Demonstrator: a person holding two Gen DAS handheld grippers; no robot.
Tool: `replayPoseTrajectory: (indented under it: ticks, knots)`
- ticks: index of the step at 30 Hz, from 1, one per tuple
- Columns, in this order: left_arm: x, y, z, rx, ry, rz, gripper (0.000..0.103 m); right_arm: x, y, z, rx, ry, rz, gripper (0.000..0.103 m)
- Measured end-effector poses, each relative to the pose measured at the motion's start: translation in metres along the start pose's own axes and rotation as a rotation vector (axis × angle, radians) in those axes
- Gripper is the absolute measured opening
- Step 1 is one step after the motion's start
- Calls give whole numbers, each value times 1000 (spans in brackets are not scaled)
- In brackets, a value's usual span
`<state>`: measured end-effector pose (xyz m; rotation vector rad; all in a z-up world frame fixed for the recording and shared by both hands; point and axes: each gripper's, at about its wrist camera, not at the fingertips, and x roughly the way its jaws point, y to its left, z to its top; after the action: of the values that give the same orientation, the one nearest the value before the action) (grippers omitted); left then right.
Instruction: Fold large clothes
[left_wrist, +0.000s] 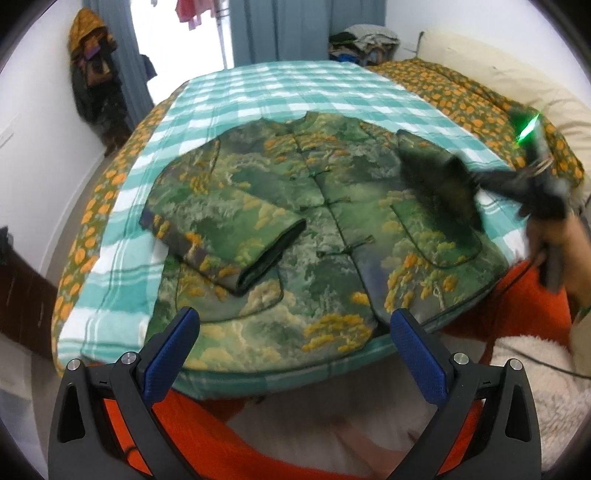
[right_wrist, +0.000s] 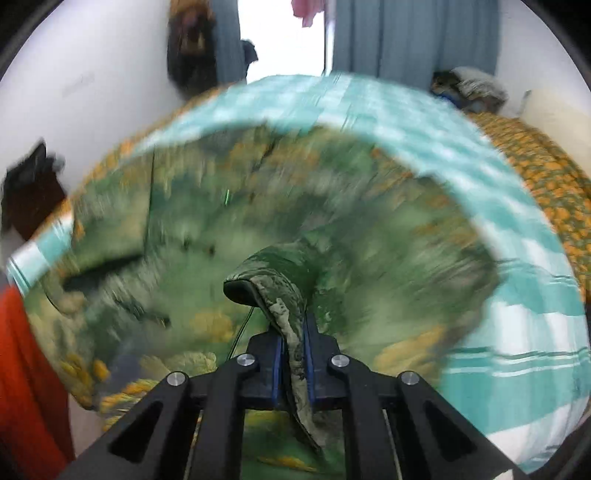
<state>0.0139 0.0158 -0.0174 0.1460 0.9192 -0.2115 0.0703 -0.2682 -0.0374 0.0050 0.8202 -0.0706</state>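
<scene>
On the bed, a patterned jacket with one sleeve folded in and the other pinched and lifted.

In the left wrist view, the jacket (left_wrist: 295, 229) lies flat on the checked blanket (left_wrist: 280, 92) across the middle of the frame, collar toward the top, hem toward the bottom, so its long axis runs up and down the picture. One sleeve (left_wrist: 229, 236) is folded across the chest at centre left. The left claw (left_wrist: 291, 332) stands wide and empty just at the hem. At the right edge the right claw (left_wrist: 476, 188) holds the other sleeve (left_wrist: 439, 177) raised. In the right wrist view, blurred, the right claw (right_wrist: 293, 365) is clamped on that sleeve's cuff (right_wrist: 280, 291), with the jacket body spread beyond, toward upper left; I judge this claw the nearer for folding it inward.
</scene>
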Motion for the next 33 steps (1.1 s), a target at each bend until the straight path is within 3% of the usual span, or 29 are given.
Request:
replayPoseTrajectory:
  ticks: [5, 9, 10, 11, 12, 14, 15, 18, 20, 22, 24, 28, 30, 31, 32, 33]
  knots:
    - [-1, 8, 22, 59, -69, -24, 102, -63, -78, 28, 63, -125, -188, 10]
    - [8, 26, 45, 90, -110, -6, 103, -83, -164, 39, 110, -153, -476, 12]
    - [14, 31, 51, 102, -103, 6, 103, -83, -178, 41, 112, -148, -538, 20]
    - [21, 36, 56, 115, -94, 21, 103, -82, -200, 40, 119, -128, -652, 26]
    - [29, 41, 60, 139, -87, 40, 103, -82, -213, 40, 125, -116, -735, 39]
    - [48, 46, 65, 212, -69, 99, 103, -95, -224, 35, 175, -121, -800, 40]
    - [56, 47, 65, 249, -60, 119, 103, -104, -222, 30, 206, -144, -781, 40]
    - [89, 42, 60, 372, -7, 139, 103, -117, -182, 14, 223, -203, -655, 55]
    - [117, 34, 55, 442, 51, 119, 103, -117, -151, 2, 203, -209, -578, 55]
    - [138, 28, 52, 487, 90, 110, 103, -108, -107, -16, 210, -198, -430, 55]
    - [163, 23, 49, 505, 135, 109, 103, -91, -65, -34, 227, -173, -300, 55]
    - [200, 25, 43, 491, 206, 125, 103, -74, 9, -65, 214, -138, -167, 55]
    - [208, 27, 38, 480, 213, 95, 102, -70, 27, -74, 199, -121, -97, 55]
    - [209, 30, 37, 469, 213, 60, 91, -69, 39, -78, 177, -112, -69, 55]
    - [209, 32, 37, 449, 225, 3, 72, -71, 49, -81, 147, -108, -60, 55]
    - [205, 35, 38, 421, 239, -59, 62, -72, 52, -79, 120, -112, -65, 55]
